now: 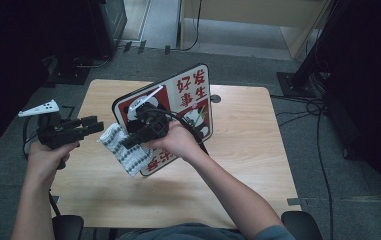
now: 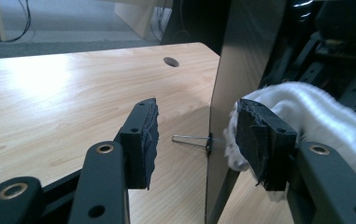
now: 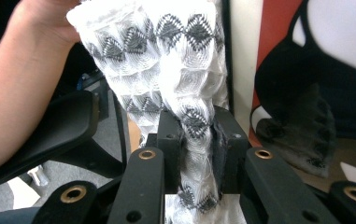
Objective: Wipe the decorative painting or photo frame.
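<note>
cloth [image 1: 125, 152]: in front of the sign [image 1: 188, 92], long axis slanting down-right | right gripper [image 1: 130, 141]: clamped on cloth, pointing left | left gripper [image 1: 98, 126]: level, jaws apart, left of sign

Your sign board [image 1: 188, 100] stands tilted on desk [image 1: 248, 145]. Face reads large red Chinese characters "好事发生" in two columns on white upper-right area. More red characters on lower edge, partly hidden by your hand, unreadable. Black-and-white cartoon figure on red panel. No other readable text, brand or number.
</note>
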